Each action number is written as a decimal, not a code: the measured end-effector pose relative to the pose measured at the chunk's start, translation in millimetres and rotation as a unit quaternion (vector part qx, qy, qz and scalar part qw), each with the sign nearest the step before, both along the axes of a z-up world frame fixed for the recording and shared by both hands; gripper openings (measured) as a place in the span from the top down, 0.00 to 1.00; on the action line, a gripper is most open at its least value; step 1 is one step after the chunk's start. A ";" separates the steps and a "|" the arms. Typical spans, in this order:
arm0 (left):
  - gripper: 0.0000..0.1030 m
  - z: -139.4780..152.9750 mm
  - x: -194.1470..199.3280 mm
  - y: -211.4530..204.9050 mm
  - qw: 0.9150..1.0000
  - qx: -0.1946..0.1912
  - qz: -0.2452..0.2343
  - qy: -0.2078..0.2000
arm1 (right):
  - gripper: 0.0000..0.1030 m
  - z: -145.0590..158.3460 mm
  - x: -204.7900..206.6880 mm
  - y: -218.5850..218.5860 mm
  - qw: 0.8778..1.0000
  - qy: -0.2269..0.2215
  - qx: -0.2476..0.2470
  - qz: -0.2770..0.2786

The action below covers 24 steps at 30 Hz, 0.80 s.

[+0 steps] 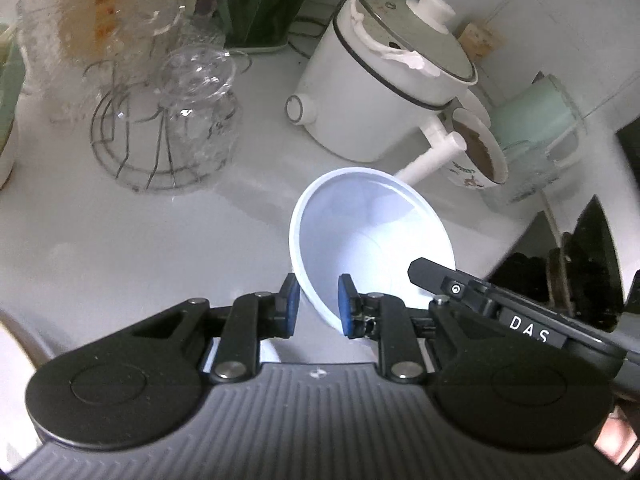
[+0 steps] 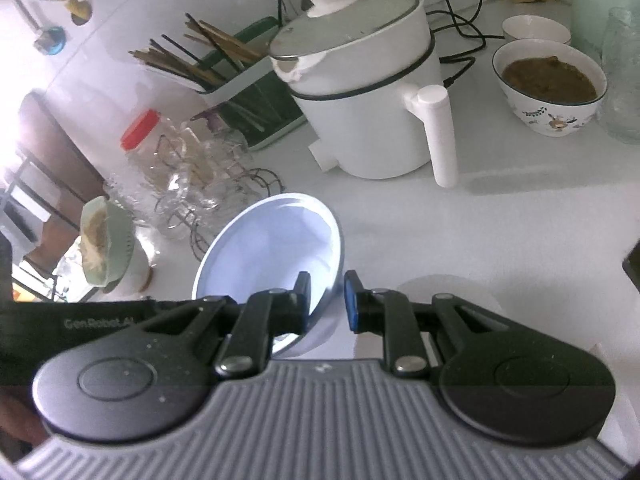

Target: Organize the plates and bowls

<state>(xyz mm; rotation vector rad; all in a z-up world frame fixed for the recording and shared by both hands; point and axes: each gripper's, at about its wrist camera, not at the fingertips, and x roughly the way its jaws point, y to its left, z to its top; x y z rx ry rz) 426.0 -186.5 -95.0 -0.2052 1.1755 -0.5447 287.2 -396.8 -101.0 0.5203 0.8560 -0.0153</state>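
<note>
A pale blue bowl (image 1: pixel 372 236) is held tilted above the white counter between both grippers. My left gripper (image 1: pixel 318 306) is shut on its near rim, one blue pad on each side of the wall. My right gripper (image 2: pixel 328 302) is shut on the bowl's (image 2: pixel 276 248) opposite rim, left finger inside, right pad outside. The right gripper's finger (image 1: pixel 432 274) shows inside the bowl in the left wrist view. A white plate (image 2: pixel 448 292) lies on the counter under the right gripper.
A white electric pot (image 2: pixel 372 92) with a lid stands behind the bowl. A patterned bowl of brown food (image 2: pixel 550 84) and a white bowl (image 2: pixel 536 28) sit at the right. Glass jars in a wire rack (image 1: pixel 168 120), a chopstick holder (image 2: pixel 240 92) and a green colander (image 2: pixel 100 240) stand at the left.
</note>
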 end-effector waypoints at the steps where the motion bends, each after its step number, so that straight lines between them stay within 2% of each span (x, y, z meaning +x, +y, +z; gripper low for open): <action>1: 0.77 3.0 -2.9 3.9 1.000 -0.002 -0.001 -0.001 | 0.80 2.9 -2.3 1.9 1.000 0.000 0.004 0.000; 5: 0.77 18.0 -15.9 21.8 1.000 -0.013 -0.007 -0.008 | 0.80 18.4 -11.4 12.7 1.000 -0.005 0.004 0.008; 13: 0.77 39.4 -35.1 59.1 0.999 -0.009 -0.009 -0.036 | 0.80 39.1 -23.7 46.4 1.000 -0.021 0.004 0.021; 17: 0.77 39.0 -44.0 79.5 0.999 -0.015 -0.002 -0.037 | 0.80 39.8 -28.5 62.4 0.999 -0.023 0.001 0.027; 24: 0.77 32.7 -52.5 97.6 0.999 -0.004 0.007 -0.041 | 0.80 34.1 -34.5 85.8 0.999 -0.017 -0.005 0.040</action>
